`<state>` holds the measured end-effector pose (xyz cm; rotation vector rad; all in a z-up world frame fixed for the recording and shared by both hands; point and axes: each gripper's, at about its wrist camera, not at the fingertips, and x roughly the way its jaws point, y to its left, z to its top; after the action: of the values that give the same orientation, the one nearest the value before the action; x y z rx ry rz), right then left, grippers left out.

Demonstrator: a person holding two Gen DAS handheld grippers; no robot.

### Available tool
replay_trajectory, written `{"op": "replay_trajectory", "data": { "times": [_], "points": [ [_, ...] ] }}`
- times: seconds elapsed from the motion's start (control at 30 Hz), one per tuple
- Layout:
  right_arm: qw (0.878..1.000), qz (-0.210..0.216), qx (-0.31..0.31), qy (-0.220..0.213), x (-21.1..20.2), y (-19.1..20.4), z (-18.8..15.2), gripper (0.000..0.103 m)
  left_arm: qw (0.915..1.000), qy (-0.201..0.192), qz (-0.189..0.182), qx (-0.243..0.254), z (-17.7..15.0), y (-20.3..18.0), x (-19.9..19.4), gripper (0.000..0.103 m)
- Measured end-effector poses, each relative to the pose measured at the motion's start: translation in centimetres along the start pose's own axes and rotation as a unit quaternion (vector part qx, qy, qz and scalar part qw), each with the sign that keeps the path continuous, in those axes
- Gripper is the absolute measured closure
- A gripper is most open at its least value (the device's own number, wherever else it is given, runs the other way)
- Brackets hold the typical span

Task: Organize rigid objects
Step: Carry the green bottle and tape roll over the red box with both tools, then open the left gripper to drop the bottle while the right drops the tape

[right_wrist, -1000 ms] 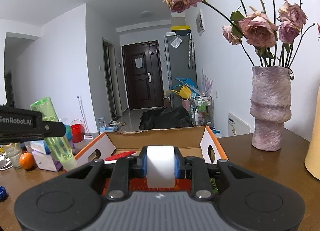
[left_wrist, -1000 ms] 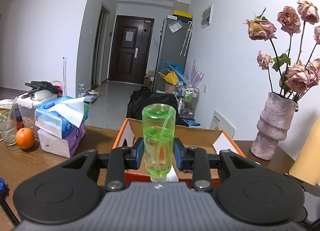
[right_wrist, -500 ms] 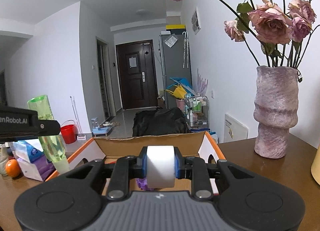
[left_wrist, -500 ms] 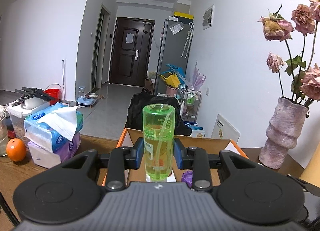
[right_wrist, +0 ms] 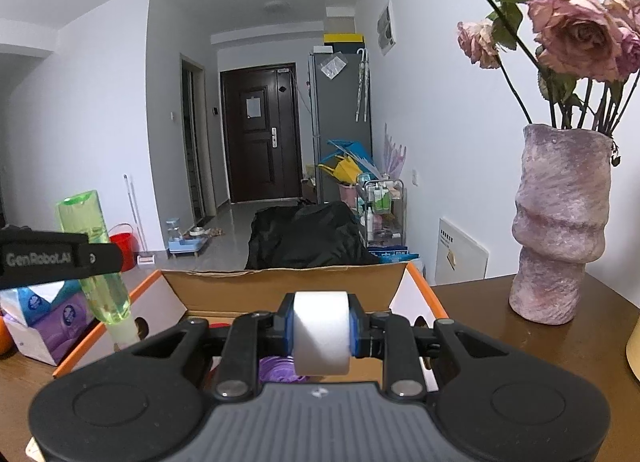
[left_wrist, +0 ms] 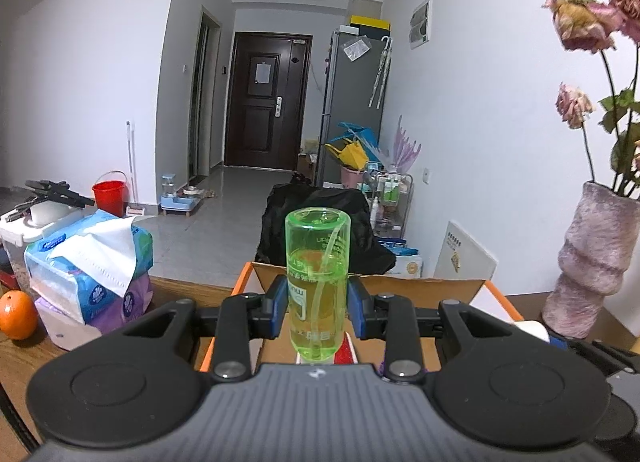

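My left gripper (left_wrist: 317, 312) is shut on a clear green bottle (left_wrist: 317, 286), held upside down with its white cap below, over the near left part of an open cardboard box (left_wrist: 416, 287) with orange edges. The bottle (right_wrist: 94, 258) also shows at the left of the right wrist view, above the box's left flap. My right gripper (right_wrist: 320, 332) is shut on a white cylinder (right_wrist: 320, 332) and holds it over the box (right_wrist: 280, 288). A purple object (right_wrist: 280, 370) and something red lie inside the box, mostly hidden by the grippers.
A rough pink vase (right_wrist: 558, 226) with dried roses stands right of the box on the brown table (right_wrist: 500, 318). Tissue packs (left_wrist: 90, 266) and an orange (left_wrist: 17, 314) are to the left. A black bag (right_wrist: 304, 234) lies on the floor beyond.
Both grippers have moved forward and closer over the box, which now sits lower and nearer in both views. The bottle and white cylinder stay gripped.
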<state>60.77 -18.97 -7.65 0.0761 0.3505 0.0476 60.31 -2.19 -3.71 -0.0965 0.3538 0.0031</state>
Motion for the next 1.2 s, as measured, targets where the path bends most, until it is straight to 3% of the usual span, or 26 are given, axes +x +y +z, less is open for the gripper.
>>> {"op": "replay_trajectory", "data": {
  "times": [0.57,0.8,0.83,0.9,0.97,1.1,1.2],
  "points": [
    [0.998,-0.037,-0.018,0.039,3.8,0.4,0.4,0.079,0.9987,-0.005,0.039,0.031,-0.8,-0.8,3.6,0.071],
    [0.997,-0.044,-0.023,0.058,4.8,0.0,0.2,0.079,0.9988,-0.002,0.037,0.032,-0.8,-0.7,4.0,0.069],
    [0.997,-0.047,-0.025,0.06,4.8,0.0,0.2,0.077,0.9988,-0.002,0.038,0.029,-0.8,-0.6,4.0,0.066],
    [0.996,-0.056,-0.025,0.065,4.9,-0.1,0.1,0.057,0.9991,0.001,0.033,0.026,-0.6,-0.3,3.9,0.047],
    [0.996,-0.064,-0.028,0.061,4.8,-0.1,0.2,0.034,0.9991,0.001,0.034,0.026,-0.5,-0.1,3.9,0.043],
    [0.996,-0.069,-0.03,0.055,4.5,0.0,0.2,0.018,0.9988,-0.001,0.037,0.032,-0.5,-0.3,3.7,0.032],
    [0.996,-0.066,-0.031,0.056,4.4,0.0,0.2,0.013,0.9988,-0.002,0.036,0.034,-0.5,-0.4,3.5,0.028]
  ]
}}
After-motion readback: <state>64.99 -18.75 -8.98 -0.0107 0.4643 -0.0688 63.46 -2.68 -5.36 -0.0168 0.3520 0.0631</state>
